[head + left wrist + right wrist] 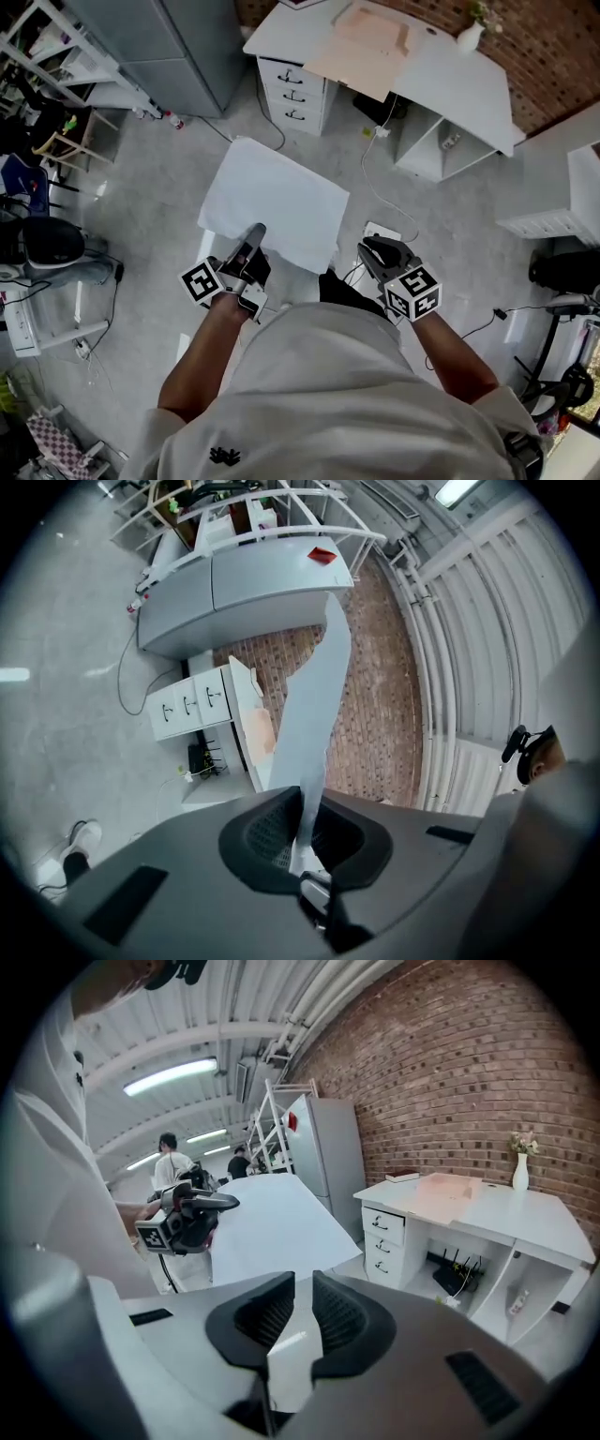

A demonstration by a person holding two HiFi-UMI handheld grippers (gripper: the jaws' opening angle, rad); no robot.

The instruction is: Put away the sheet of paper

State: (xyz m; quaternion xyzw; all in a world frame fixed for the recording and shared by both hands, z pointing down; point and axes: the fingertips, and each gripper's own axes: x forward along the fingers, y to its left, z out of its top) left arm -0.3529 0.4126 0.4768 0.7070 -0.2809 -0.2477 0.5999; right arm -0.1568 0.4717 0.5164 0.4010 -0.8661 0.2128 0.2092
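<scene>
A white sheet of paper hangs flat in the air above the grey floor. My left gripper is shut on its near edge. In the left gripper view the sheet rises edge-on from between the closed pads of the left gripper. My right gripper hangs just right of the sheet's near right corner, apart from it. Its jaws stand a narrow gap apart with nothing between them. The right gripper view, from behind the right gripper, shows the paper held by the left gripper.
A white desk with drawers, a pinkish board and a vase stands ahead against the brick wall. A grey cabinet is at the far left. A power strip and cables lie on the floor. An office chair stands left.
</scene>
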